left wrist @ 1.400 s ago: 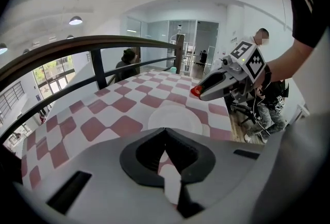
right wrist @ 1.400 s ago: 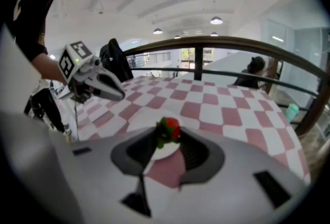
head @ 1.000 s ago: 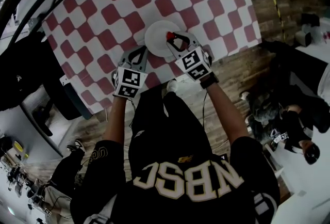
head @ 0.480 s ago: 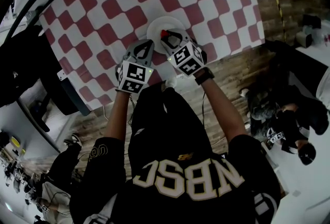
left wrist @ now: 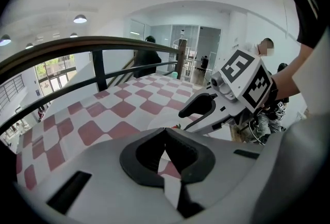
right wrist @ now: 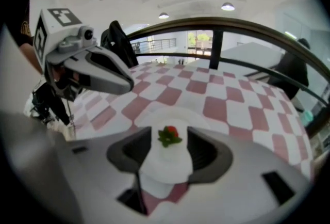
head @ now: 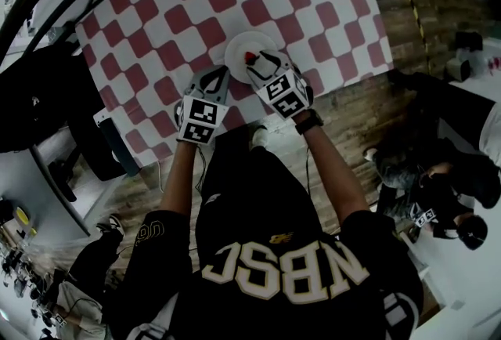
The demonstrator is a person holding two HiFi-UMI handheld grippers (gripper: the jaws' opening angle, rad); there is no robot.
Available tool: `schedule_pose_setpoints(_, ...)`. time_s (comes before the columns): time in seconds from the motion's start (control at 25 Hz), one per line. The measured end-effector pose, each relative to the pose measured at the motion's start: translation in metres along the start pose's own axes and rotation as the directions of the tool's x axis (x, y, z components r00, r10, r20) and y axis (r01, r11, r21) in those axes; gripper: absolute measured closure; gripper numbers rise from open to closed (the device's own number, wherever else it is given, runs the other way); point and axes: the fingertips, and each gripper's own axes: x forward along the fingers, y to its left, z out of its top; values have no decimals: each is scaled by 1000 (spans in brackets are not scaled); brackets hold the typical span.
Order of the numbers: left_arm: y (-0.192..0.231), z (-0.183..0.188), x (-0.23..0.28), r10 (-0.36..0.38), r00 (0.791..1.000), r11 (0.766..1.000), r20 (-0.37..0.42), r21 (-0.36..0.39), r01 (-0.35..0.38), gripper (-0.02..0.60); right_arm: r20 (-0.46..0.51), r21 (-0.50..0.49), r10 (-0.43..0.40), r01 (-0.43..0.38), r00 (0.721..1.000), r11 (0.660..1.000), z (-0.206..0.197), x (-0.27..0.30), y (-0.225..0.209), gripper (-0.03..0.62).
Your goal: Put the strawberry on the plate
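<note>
The red strawberry (right wrist: 169,135) with green leaves lies on the small white plate (right wrist: 164,169) on the checked table. My right gripper (right wrist: 169,133) hangs low over the plate. Its jaws are opening and stand apart on either side of the berry, with the pads off it. In the head view the strawberry (head: 250,57) sits at the near part of the plate (head: 237,47), just ahead of the right gripper (head: 262,63). My left gripper (head: 213,75) hovers left of the plate, shut and holding nothing. The left gripper (left wrist: 165,132) view also shows the right gripper (left wrist: 205,108).
A red-and-white checked cloth (head: 196,9) covers the table. A dark curved rail (right wrist: 242,24) runs along its far side. The table's near edge is at my body. A wooden floor (head: 368,111) lies to the right, where a person (head: 438,189) sits.
The right gripper's jaws have spread and let go of the strawberry, which now rests on the plate. Both grippers sit slightly farther onto the table than before.
</note>
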Motion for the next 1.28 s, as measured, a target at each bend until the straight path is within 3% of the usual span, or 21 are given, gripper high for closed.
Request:
schedule_pose_setpoints(0.28, -17, 32, -38, 61, 994, 998, 96, -23, -59, 566, 181, 147, -89, 63, 979, 987, 28, -70, 2, 388)
schedule_pose_setpoints(0.48, -33, 85, -85, 109, 961, 994, 253, -57, -97, 566, 321, 184, -194, 140, 927, 973, 53, -135, 4, 391)
schedule_pose_setpoints(0.6, -44, 112, -115, 132, 935, 991, 330, -73, -114, 566, 400, 216, -241, 165, 884, 963, 66, -176, 10, 409)
schedule_pose_setpoints(0.88, -90, 167, -162, 135, 873, 990, 469, -32, -135, 566, 572, 299, -365, 228, 735, 927, 91, -274, 14, 508)
schedule_pose_setpoints(1.16, -152, 191, -201, 96, 828, 993, 552, 4, -117, 566, 640, 322, -413, 261, 648, 910, 88, -339, 43, 565)
schedule_pose_setpoints(1.28, -171, 197, -211, 87, 810, 994, 580, 5, -110, 566, 654, 323, -424, 276, 626, 905, 86, -356, 54, 573)
